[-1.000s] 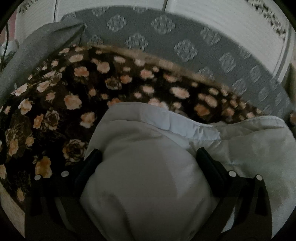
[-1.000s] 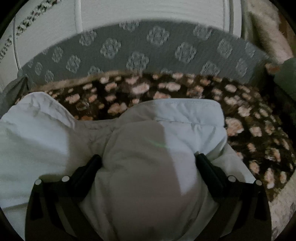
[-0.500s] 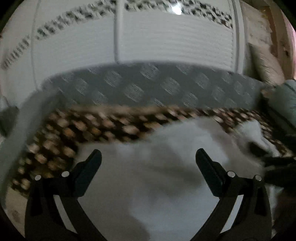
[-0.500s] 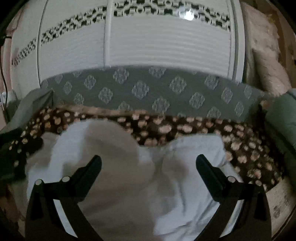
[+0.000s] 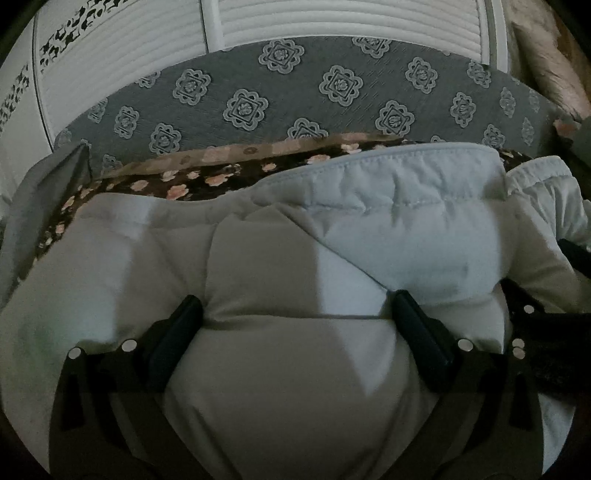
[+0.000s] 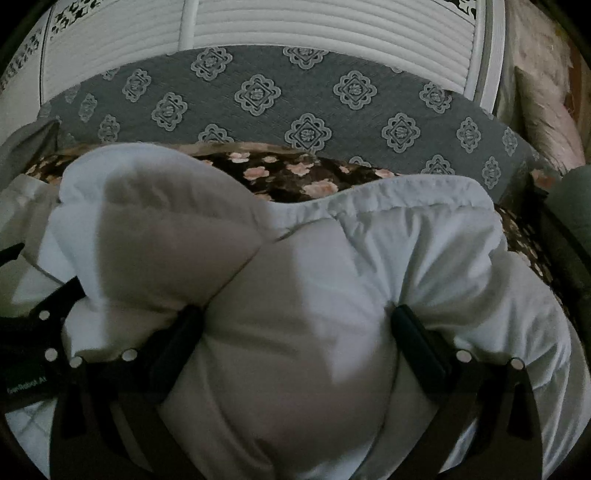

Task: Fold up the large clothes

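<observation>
A white padded garment [image 5: 388,221], thick and quilted, lies bunched on a dark floral blanket [image 5: 192,181]. My left gripper [image 5: 295,317] stands wide open with the puffy fabric bulging between its fingers [image 5: 184,325], pressed into it. My right gripper [image 6: 299,328] is also wide open, its fingers [image 6: 413,332] sunk into the same garment [image 6: 369,251]. The other gripper shows at the right edge of the left wrist view [image 5: 546,332] and the left edge of the right wrist view [image 6: 33,354]. The garment's lower part is hidden beneath the grippers.
A grey patterned bed cover [image 5: 295,96] runs behind the floral blanket [image 6: 288,173]. A white ribbed headboard [image 6: 314,26] stands at the back. A furry cushion [image 6: 535,110] sits at the far right. A grey pillow [image 5: 44,184] is at the left.
Both grippers lifted and swung to face the headboard half a second ago. Now they are lowered again, side by side, pushed into the bunched garment nearer the headboard.
</observation>
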`<state>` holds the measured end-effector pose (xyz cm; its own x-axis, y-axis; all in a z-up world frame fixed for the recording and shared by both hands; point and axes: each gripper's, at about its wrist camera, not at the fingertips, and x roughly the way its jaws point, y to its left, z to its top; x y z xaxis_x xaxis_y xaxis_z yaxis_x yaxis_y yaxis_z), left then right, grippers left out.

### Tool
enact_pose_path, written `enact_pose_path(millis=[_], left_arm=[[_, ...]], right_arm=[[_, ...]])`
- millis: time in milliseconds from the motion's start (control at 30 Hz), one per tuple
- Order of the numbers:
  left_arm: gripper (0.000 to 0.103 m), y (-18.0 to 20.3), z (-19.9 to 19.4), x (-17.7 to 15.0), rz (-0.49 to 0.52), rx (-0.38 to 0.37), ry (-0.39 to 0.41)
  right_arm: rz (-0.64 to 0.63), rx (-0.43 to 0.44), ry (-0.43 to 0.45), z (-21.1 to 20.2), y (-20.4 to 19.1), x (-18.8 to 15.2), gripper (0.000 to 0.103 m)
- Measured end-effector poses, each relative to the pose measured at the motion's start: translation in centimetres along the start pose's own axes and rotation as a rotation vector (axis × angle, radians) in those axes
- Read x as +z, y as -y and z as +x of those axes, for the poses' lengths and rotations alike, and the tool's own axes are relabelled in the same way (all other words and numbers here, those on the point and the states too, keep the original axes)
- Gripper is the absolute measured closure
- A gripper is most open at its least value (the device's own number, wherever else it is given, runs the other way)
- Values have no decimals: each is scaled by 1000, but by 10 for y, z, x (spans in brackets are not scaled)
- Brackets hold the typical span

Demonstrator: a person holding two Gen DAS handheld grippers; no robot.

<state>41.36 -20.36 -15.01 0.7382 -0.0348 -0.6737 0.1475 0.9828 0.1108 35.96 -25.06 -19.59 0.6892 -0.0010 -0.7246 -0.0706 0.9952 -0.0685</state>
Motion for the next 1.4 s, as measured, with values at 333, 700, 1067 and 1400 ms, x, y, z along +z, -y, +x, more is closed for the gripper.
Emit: enact_pose_path(millis=[333, 700, 1067, 1400], left_arm=[[3, 4, 10, 2, -19, -2, 3], [3, 8, 1, -5, 7, 2, -10], [3, -83, -151, -35, -17, -111, 143], [3, -214, -200, -104, -228, 139, -72]], right_arm=[[10, 24, -23, 20, -1, 9, 1], [16, 43, -24, 6, 1, 0, 1], [-5, 262, 91, -145, 92, -32, 2], [379, 228, -72, -200, 214, -65, 2]])
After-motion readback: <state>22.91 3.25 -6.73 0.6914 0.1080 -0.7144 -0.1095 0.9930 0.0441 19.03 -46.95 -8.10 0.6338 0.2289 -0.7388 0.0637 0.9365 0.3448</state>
